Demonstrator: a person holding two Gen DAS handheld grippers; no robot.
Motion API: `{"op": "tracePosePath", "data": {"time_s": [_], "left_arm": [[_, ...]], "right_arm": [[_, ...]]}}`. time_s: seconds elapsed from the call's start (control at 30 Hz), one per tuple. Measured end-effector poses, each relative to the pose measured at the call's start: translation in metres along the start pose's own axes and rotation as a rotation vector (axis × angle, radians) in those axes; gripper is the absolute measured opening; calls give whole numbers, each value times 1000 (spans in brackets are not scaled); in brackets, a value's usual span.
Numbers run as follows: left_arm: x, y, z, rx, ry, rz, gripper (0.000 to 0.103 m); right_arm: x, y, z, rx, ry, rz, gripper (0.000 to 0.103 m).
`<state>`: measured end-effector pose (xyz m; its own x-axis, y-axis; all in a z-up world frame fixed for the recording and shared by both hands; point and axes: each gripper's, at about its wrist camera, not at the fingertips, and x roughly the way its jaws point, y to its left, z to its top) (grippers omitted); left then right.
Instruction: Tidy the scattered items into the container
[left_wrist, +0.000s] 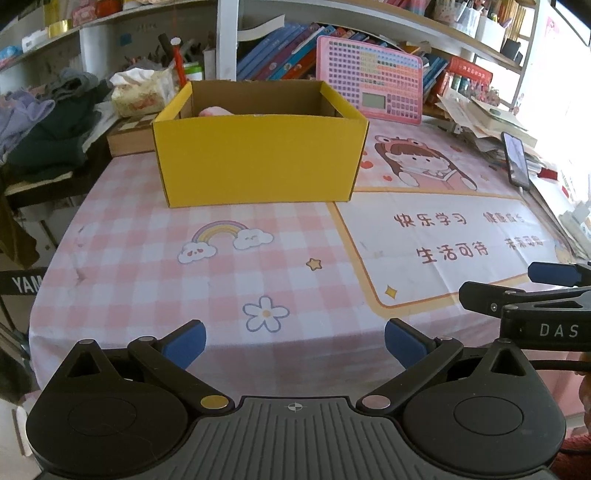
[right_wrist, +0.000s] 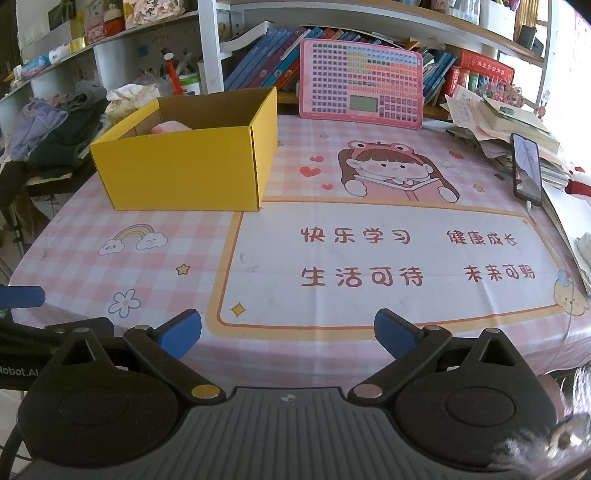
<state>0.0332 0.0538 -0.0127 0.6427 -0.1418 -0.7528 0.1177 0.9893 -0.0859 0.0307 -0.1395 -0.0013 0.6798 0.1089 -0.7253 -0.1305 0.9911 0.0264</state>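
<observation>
A yellow cardboard box (left_wrist: 258, 158) stands open on the pink checked tablecloth, at the far side of the table; the right wrist view shows this box (right_wrist: 184, 170) at upper left. A pink item (left_wrist: 216, 110) lies inside it, mostly hidden by the front wall, and also shows as the pink item (right_wrist: 170, 127). My left gripper (left_wrist: 294, 345) is open and empty near the front edge. My right gripper (right_wrist: 288, 334) is open and empty too. The right gripper's fingers (left_wrist: 554, 275) reach in at the right of the left wrist view.
A pink keyboard toy (right_wrist: 362, 83) leans against the bookshelf behind the table. A phone (right_wrist: 528, 168) stands propped at the right, beside a pile of papers (right_wrist: 502, 122). Clothes (left_wrist: 44, 122) are heaped at the left. A tissue pack (left_wrist: 142, 90) sits behind the box.
</observation>
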Motion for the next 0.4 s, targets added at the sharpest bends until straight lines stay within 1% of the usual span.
{"op": "tracePosePath", "data": {"time_s": [0.2, 0.4], "left_arm": [[1, 0, -1, -12, 5, -1, 103], [5, 4, -1, -44, 12, -22, 103]], "right_arm": [[4, -1, 1, -2, 12, 10, 101], [11, 0, 2, -11, 33, 20, 101]]}}
